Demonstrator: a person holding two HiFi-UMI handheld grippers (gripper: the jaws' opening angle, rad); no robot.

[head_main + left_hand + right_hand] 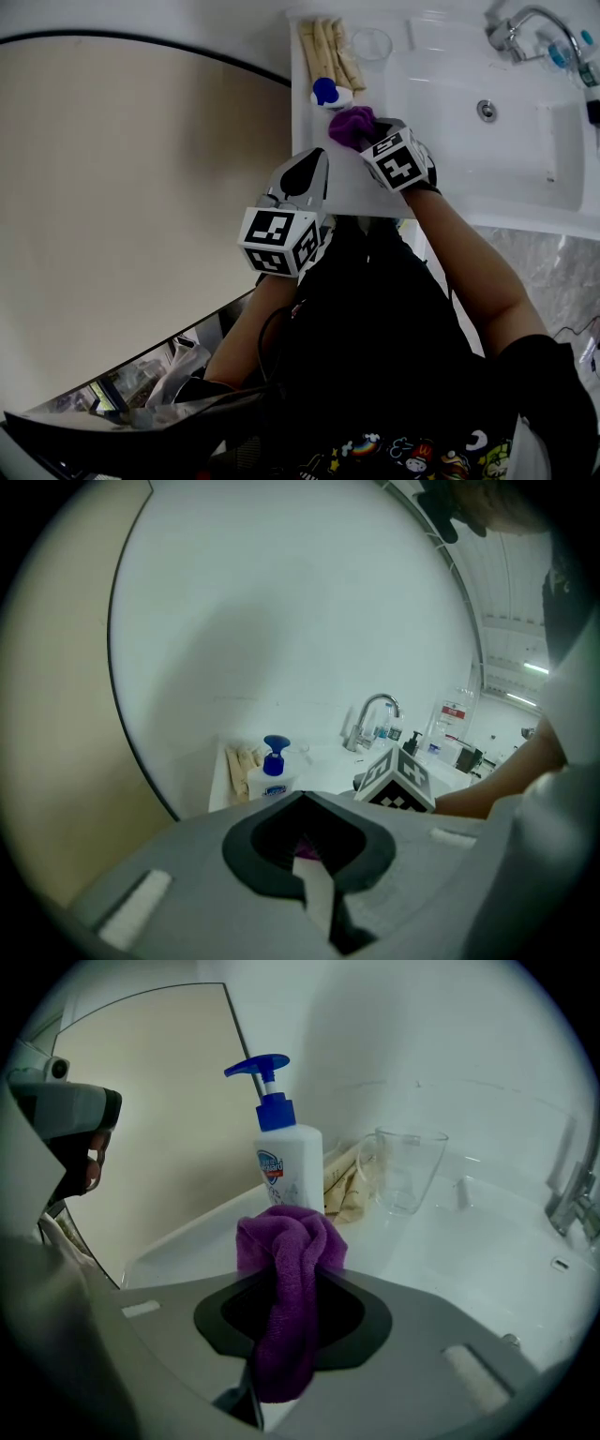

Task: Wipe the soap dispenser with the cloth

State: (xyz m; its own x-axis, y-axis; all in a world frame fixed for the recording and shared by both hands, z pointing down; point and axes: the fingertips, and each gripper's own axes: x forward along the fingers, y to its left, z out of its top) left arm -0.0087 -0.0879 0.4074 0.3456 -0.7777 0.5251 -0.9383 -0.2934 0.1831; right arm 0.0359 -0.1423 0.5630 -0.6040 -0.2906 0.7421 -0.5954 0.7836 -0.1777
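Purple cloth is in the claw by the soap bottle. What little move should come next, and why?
Probably nudge the right claw forward so the purple cloth presses on the soap dispenser, then rub. The claw is shut on the cloth, which bunches right in front of the bottle's lower part. Whether they touch yet can't be told.

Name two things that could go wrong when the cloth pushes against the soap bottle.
1. The soap bottle is tall and narrow and stands free. The left gripper is off it, so a push from the cloth may tip it.
2. The empty glass stands close behind the bottle and could be knocked over.
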